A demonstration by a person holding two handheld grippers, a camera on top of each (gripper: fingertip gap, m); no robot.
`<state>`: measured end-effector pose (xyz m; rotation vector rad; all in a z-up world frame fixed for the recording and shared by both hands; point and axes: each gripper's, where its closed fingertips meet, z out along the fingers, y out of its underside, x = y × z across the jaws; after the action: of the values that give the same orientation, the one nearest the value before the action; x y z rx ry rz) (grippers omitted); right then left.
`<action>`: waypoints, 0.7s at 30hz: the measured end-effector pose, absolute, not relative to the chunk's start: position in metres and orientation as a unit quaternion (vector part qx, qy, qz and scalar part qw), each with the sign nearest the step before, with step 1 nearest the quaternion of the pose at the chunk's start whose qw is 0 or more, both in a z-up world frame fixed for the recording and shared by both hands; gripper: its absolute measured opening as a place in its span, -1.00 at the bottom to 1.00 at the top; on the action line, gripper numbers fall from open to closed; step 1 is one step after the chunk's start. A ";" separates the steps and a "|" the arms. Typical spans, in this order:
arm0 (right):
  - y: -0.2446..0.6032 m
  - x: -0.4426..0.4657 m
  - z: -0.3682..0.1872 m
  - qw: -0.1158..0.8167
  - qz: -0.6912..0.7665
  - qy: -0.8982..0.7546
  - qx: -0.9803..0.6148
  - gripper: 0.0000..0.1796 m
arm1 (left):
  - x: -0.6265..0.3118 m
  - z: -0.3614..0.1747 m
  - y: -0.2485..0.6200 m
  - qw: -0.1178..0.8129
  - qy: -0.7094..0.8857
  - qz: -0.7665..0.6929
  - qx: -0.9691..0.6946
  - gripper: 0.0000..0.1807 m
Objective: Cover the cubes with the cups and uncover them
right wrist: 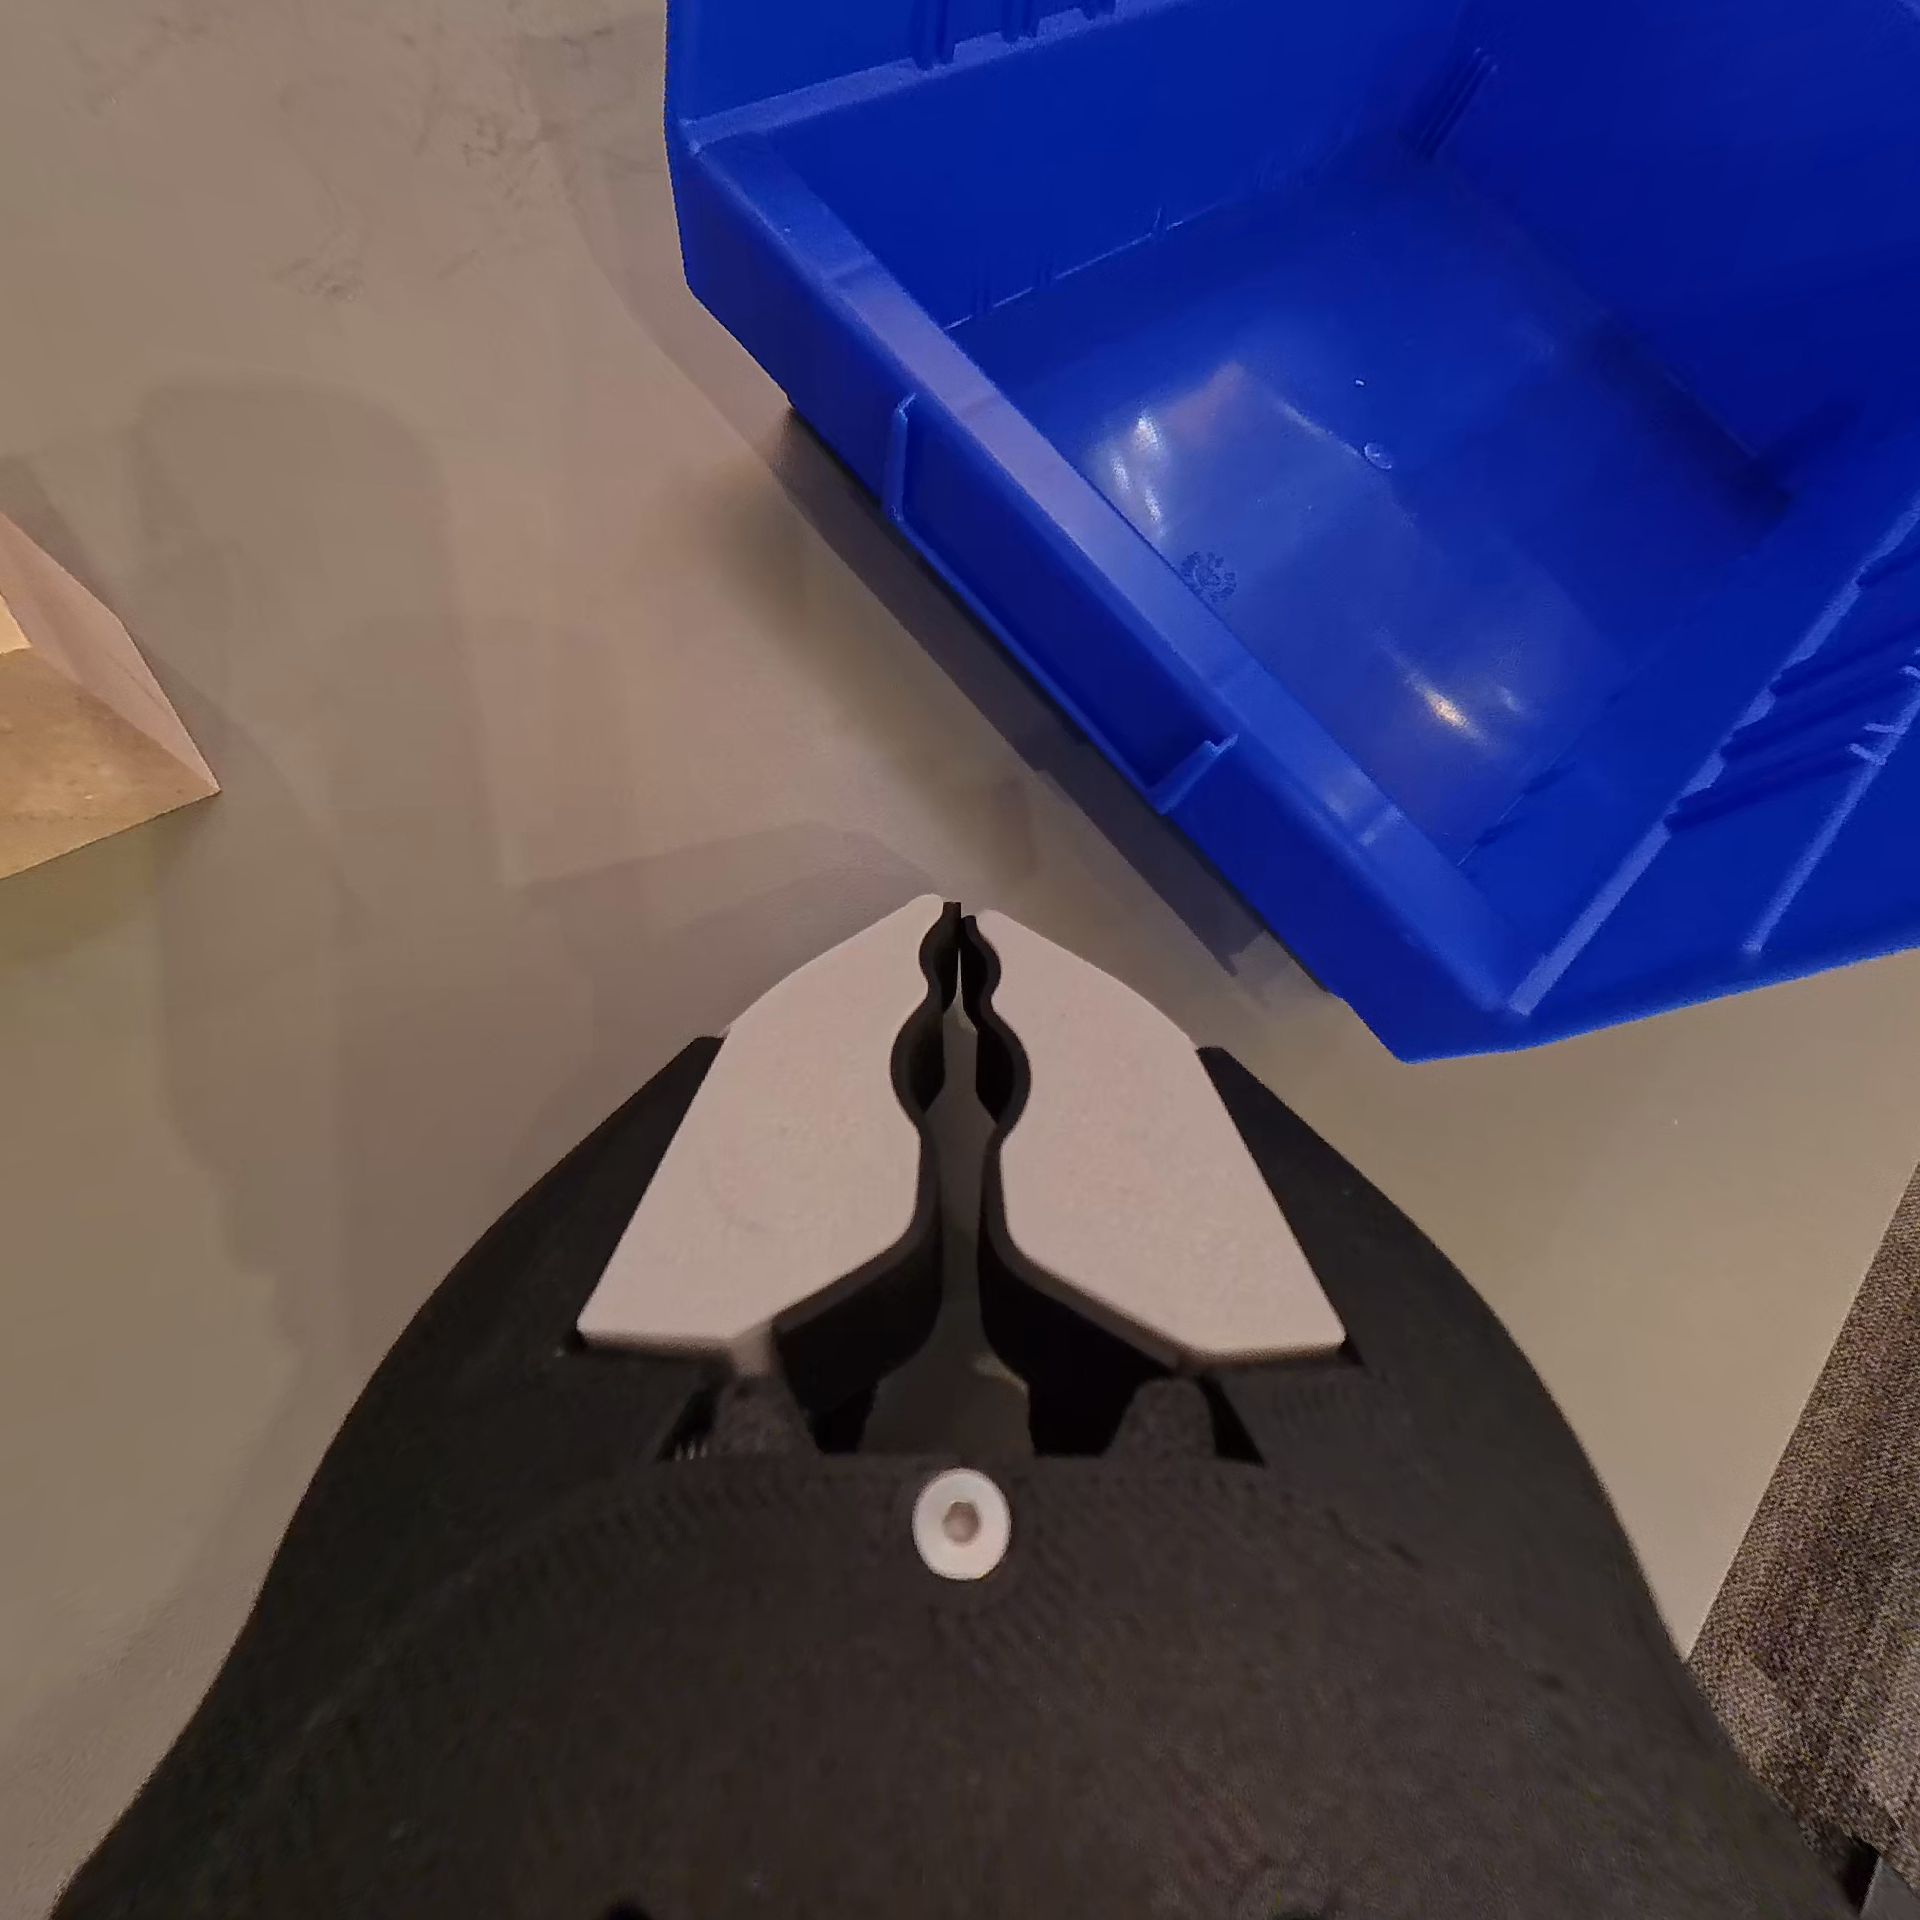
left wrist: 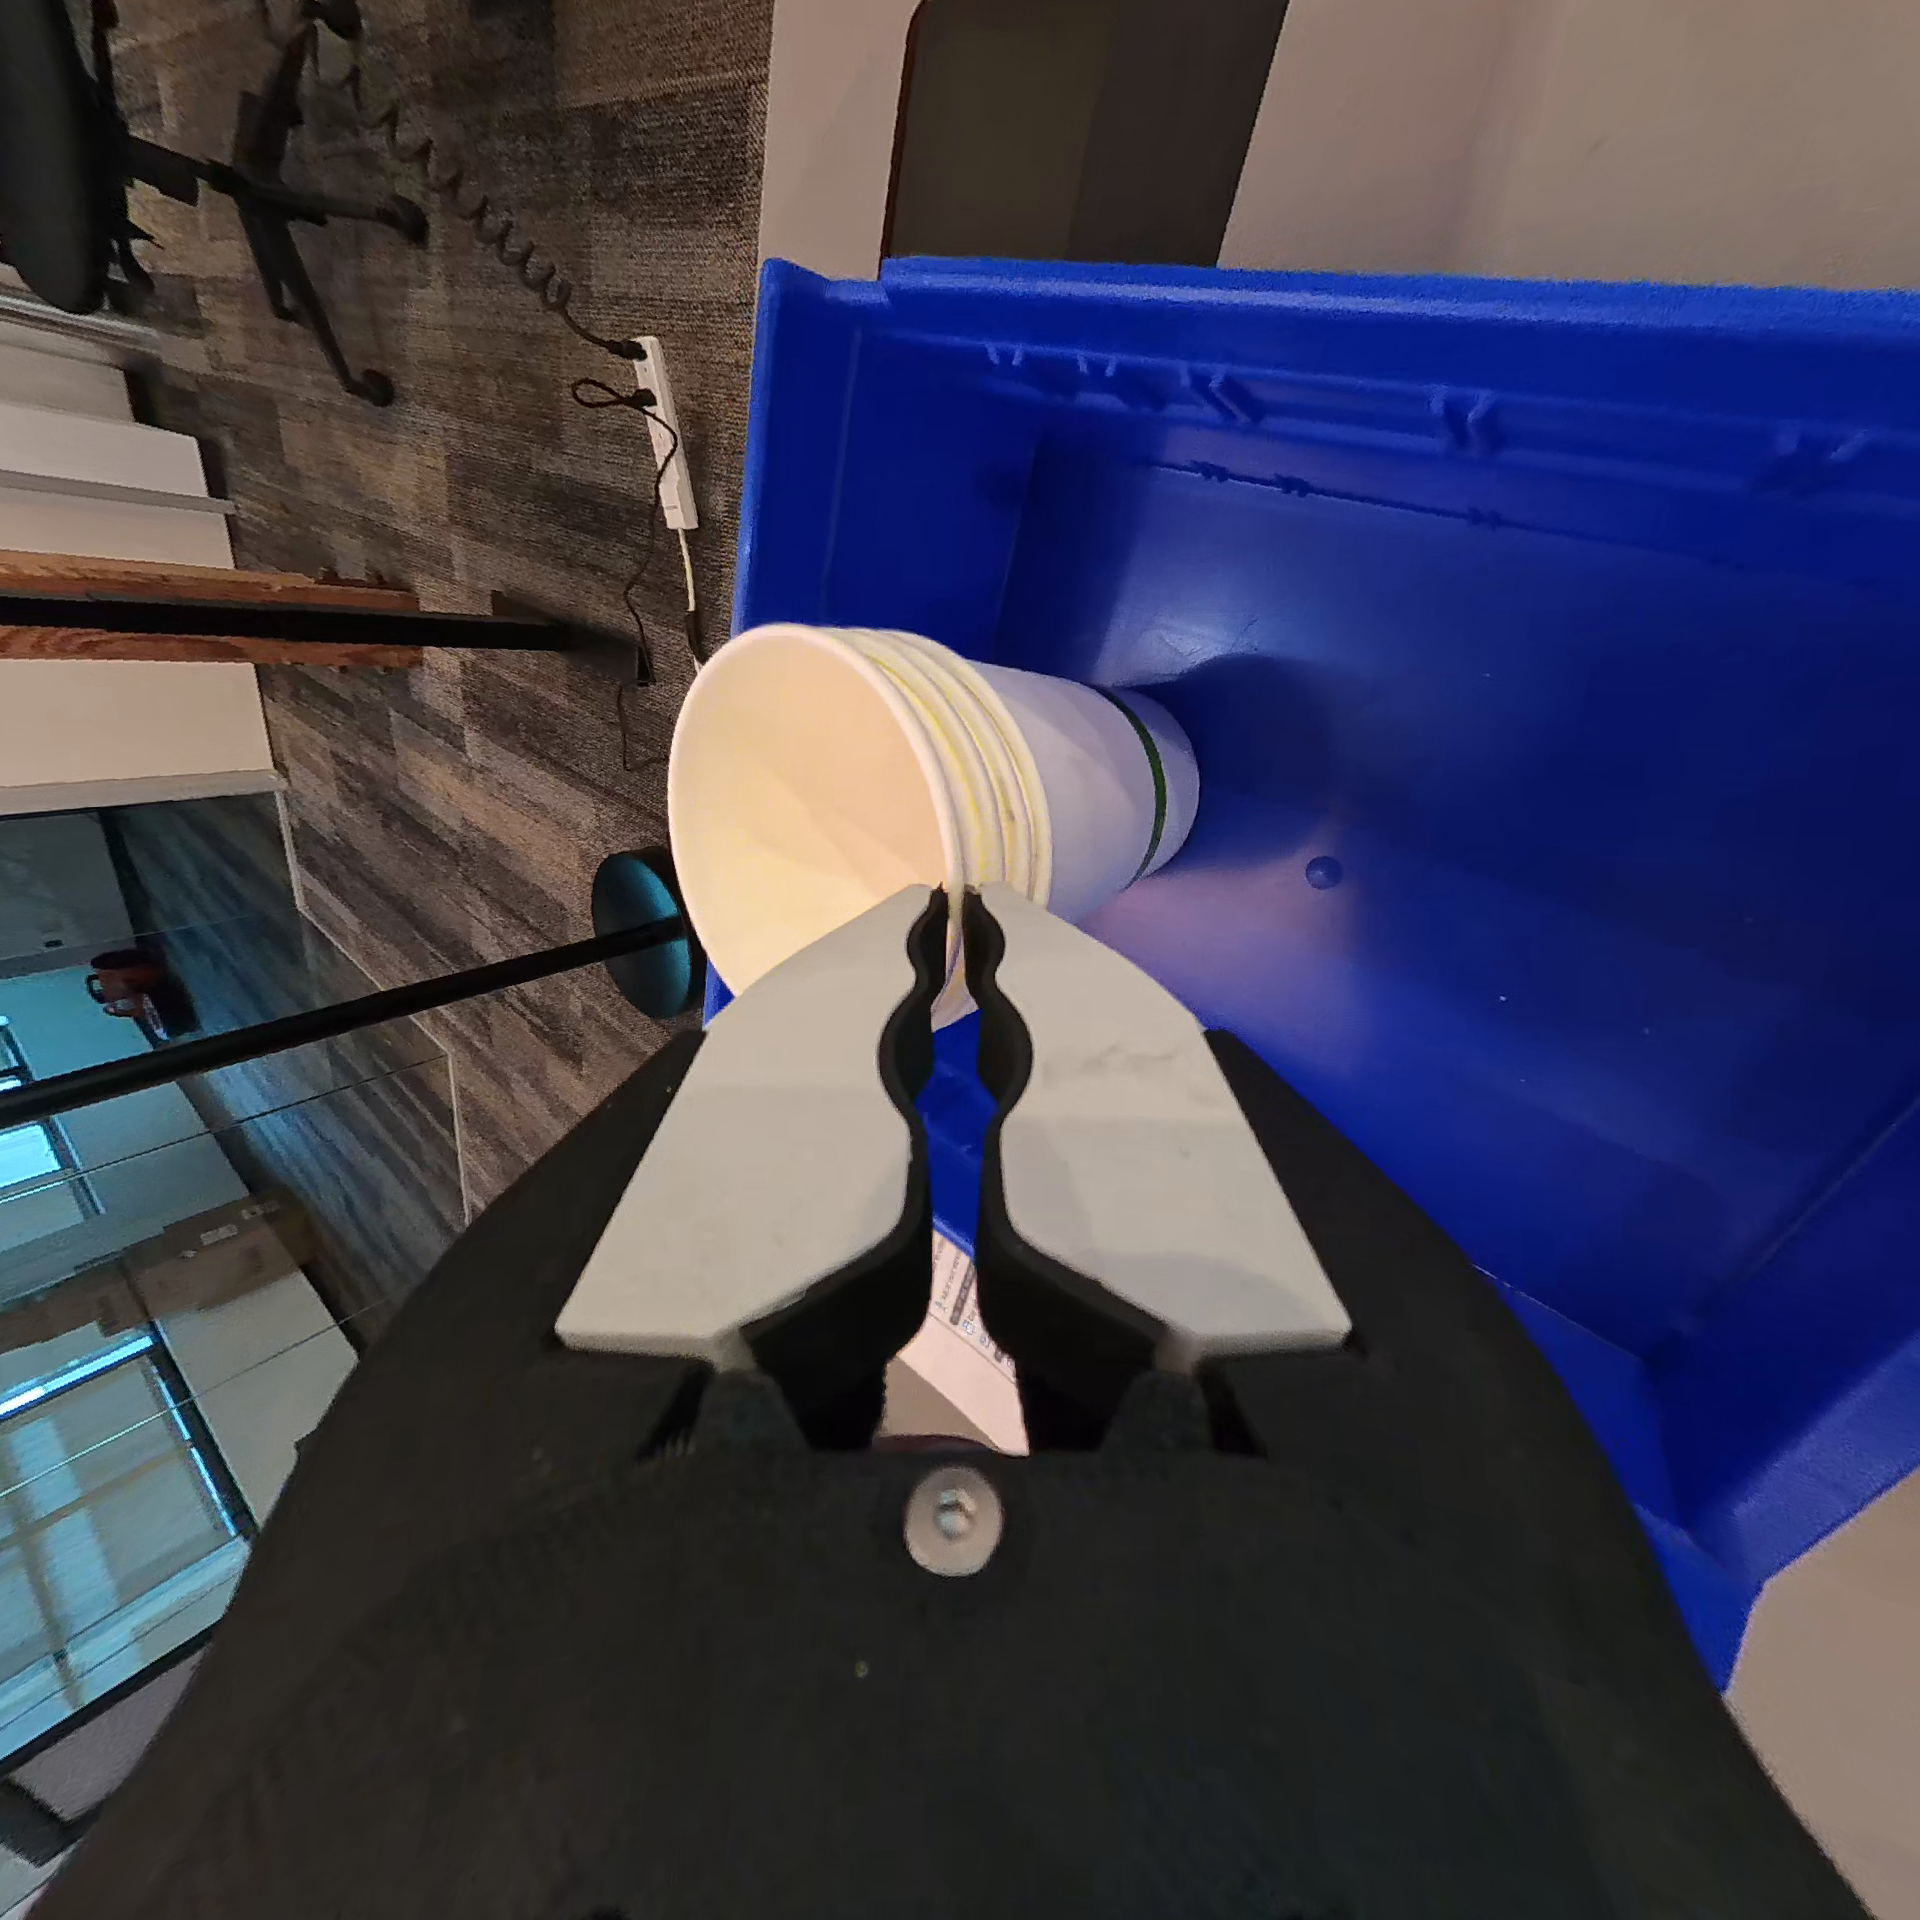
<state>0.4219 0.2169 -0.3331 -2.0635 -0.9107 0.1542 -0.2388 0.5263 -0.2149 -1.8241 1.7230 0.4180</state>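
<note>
In the left wrist view a stack of several nested white paper cups (left wrist: 1039, 769) with a green band stands on the floor of a blue plastic bin (left wrist: 1558, 935). My left gripper (left wrist: 954, 909) is shut on the rim of the top cup of the stack. In the right wrist view my right gripper (right wrist: 956, 920) is shut and empty above the grey table (right wrist: 416, 312), just in front of the blue bin (right wrist: 1351, 520). The bin part seen there holds nothing. No cubes show in either view.
A pale wooden block (right wrist: 73, 748) lies at the left edge of the right wrist view. The table edge and grey carpet (right wrist: 1829, 1455) show at the lower right. The left wrist view shows carpet, chair legs (left wrist: 281, 208) and a power strip (left wrist: 665, 436) beyond the bin.
</note>
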 end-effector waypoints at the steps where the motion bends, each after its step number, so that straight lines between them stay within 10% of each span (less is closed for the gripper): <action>1: 0.217 0.422 -0.333 0.426 0.062 -0.364 -0.826 -1.00 | -0.238 -0.214 0.526 0.295 0.649 0.159 -0.683 -0.97; 21: 0.217 0.421 -0.334 0.426 0.062 -0.367 -0.825 -1.00 | -0.230 -0.111 0.515 0.400 0.614 0.212 -0.646 -0.98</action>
<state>0.4209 0.2170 -0.3335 -2.0612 -0.9161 0.1562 -0.2304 0.5151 -0.1110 -1.6345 1.5545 0.5372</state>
